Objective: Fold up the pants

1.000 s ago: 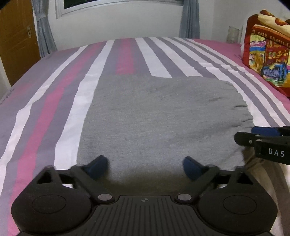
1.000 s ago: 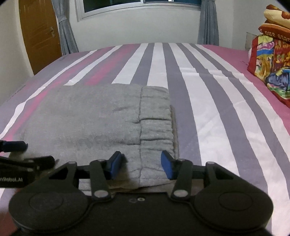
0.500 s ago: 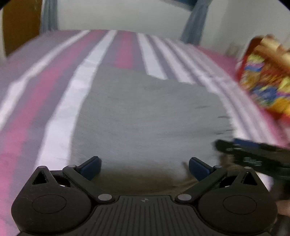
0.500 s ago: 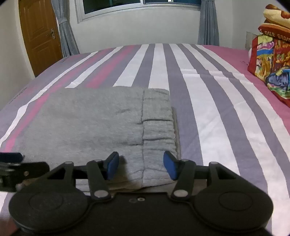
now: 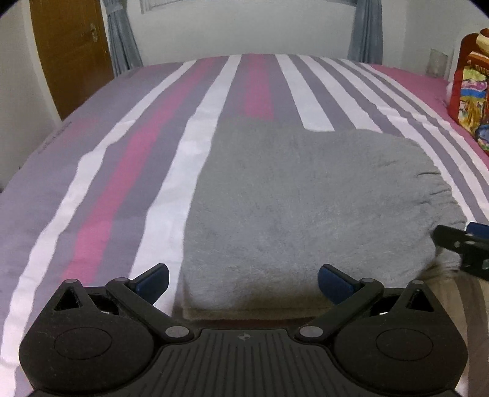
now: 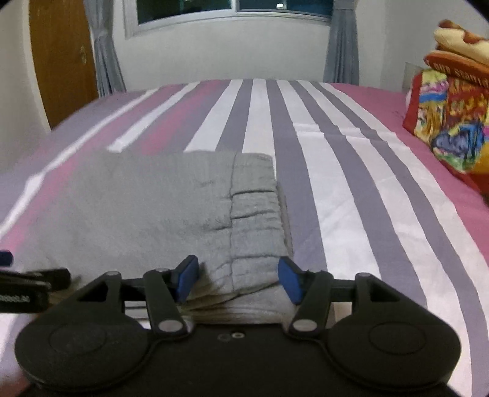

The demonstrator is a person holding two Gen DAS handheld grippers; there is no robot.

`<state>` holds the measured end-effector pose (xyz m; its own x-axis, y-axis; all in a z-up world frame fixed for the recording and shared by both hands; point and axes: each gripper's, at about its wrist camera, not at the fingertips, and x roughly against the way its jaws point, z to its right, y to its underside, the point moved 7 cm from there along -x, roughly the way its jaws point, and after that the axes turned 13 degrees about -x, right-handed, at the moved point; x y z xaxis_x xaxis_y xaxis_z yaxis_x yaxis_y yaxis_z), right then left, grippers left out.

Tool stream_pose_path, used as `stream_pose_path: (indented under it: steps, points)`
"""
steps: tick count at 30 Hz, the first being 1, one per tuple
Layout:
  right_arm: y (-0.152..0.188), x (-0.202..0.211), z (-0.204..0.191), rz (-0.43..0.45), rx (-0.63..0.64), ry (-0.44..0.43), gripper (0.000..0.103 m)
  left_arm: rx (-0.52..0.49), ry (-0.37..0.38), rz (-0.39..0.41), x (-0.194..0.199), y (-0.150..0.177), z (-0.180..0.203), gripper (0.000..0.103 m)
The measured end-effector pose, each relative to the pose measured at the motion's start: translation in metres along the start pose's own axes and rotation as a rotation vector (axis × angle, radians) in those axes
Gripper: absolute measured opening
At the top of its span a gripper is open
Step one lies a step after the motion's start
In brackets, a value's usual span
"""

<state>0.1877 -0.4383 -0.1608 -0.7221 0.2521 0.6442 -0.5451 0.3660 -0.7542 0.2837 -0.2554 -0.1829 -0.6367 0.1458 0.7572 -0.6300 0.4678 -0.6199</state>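
The grey pants (image 5: 305, 198) lie folded in a thick flat stack on the striped bed (image 5: 137, 152). In the right wrist view the pants (image 6: 159, 207) show their gathered waistband (image 6: 253, 207) on the right side. My left gripper (image 5: 243, 282) is open and empty, just before the stack's near left corner. My right gripper (image 6: 238, 279) is open and empty, its jaws either side of the waistband's near end, not gripping it. The right gripper shows at the left view's right edge (image 5: 461, 247). The left gripper shows at the right view's left edge (image 6: 27, 284).
A colourful pile of bedding (image 6: 455, 122) sits at the bed's right side. A wooden door (image 5: 70, 52), grey curtains (image 6: 342, 42) and a window (image 6: 232, 9) are along the far wall. Striped sheet extends beyond and beside the pants.
Both grippers have drawn back and risen slightly from the pants. The left gripper has shifted left, so the stack's left edge now lies between its jaws. The pants have not moved.
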Motion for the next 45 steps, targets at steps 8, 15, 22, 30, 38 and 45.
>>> stream_pose_path:
  steps: [8, 15, 22, 30, 38, 45]
  points:
    - [0.014, 0.062, -0.002, 0.018, -0.037, -0.09, 0.065, 0.004, -0.019, 0.022, 0.048, 0.009, -0.011, 0.103]
    - [0.034, 0.121, -0.01, 0.01, -0.043, -0.17, 0.077, -0.023, -0.013, 0.087, 0.114, 0.02, -0.014, 0.103]
    - [0.045, 0.186, -0.016, 0.049, -0.022, -0.229, 0.09, -0.025, 0.008, 0.154, 0.179, 0.039, -0.019, 0.103]
    - [0.05, 0.249, -0.017, 0.147, -0.014, -0.225, 0.102, 0.008, 0.028, 0.189, 0.226, 0.067, -0.023, 0.103]
    - [0.054, 0.279, -0.015, 0.217, -0.023, -0.153, 0.103, 0.029, -0.002, 0.206, 0.254, 0.089, -0.026, 0.103]
    - [0.05, 0.294, -0.013, 0.302, -0.006, -0.088, 0.103, 0.042, -0.006, 0.221, 0.267, 0.095, -0.027, 0.103]
